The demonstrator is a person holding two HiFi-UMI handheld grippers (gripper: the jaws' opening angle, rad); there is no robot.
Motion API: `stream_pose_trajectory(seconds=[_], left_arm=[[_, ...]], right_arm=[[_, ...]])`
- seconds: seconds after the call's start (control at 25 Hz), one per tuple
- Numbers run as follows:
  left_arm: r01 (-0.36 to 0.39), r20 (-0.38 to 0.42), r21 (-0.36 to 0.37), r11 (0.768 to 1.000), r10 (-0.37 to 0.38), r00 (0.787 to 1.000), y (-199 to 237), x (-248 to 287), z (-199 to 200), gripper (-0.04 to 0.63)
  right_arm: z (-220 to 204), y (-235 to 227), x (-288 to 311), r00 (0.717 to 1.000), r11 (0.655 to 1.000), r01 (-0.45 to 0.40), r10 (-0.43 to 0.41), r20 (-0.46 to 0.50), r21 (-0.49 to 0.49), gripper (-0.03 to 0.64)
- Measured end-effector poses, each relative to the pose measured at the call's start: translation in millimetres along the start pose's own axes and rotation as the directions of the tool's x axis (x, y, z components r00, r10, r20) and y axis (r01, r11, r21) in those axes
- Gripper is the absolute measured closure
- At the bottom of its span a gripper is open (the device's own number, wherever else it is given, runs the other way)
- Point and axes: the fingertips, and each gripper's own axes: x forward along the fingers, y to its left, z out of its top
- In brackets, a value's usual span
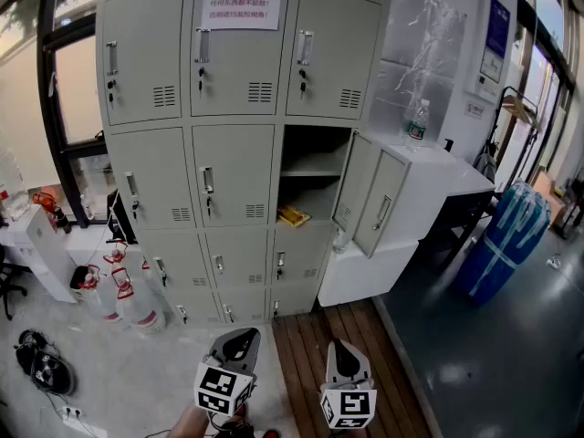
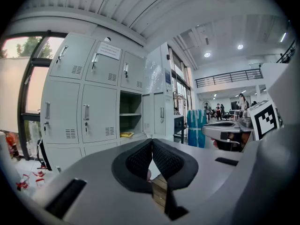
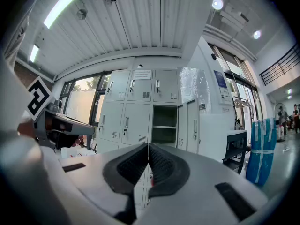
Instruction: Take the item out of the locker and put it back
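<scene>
A grey bank of lockers [image 1: 233,144] faces me. One compartment [image 1: 310,176] in the middle row at the right has its door [image 1: 352,182] swung open to the right. A flat yellow item [image 1: 293,215] lies on that compartment's floor under a shelf, and it also shows as the small yellow item [image 2: 126,134] in the left gripper view. My left gripper [image 1: 239,336] and right gripper [image 1: 342,347] hover low, well short of the lockers. The left gripper [image 2: 151,140] is shut with nothing in it. The right gripper [image 3: 148,145] is also shut and bare, and it points at the open compartment [image 3: 165,125].
A white cabinet [image 1: 429,190] with a water bottle [image 1: 417,121] stands right of the lockers, with blue barrels [image 1: 506,235] further right. Red-and-white bottles [image 1: 123,290] and cables [image 1: 41,363] sit on the floor at the left. Wooden planks [image 1: 328,349] lie under the grippers. People [image 2: 218,110] stand far off.
</scene>
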Motion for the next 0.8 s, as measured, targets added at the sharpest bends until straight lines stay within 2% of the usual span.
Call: stream_pose_trajectory(seconds=[0.48, 0.8], left_arm=[[0.004, -0.018, 0.011, 1.000, -0.003, 1.000, -6, 20, 0, 0.572], [-0.007, -0.026, 0.027, 1.000, 0.007, 1.000, 16, 68, 5, 0.572]], right_arm=[[-1, -18, 10, 1.000, 1.000, 0.008, -0.009, 0.019, 0.025, 0.598], [-9, -31, 64, 1.000, 0.999, -0.018, 0.017, 0.011, 0.040, 0.598]])
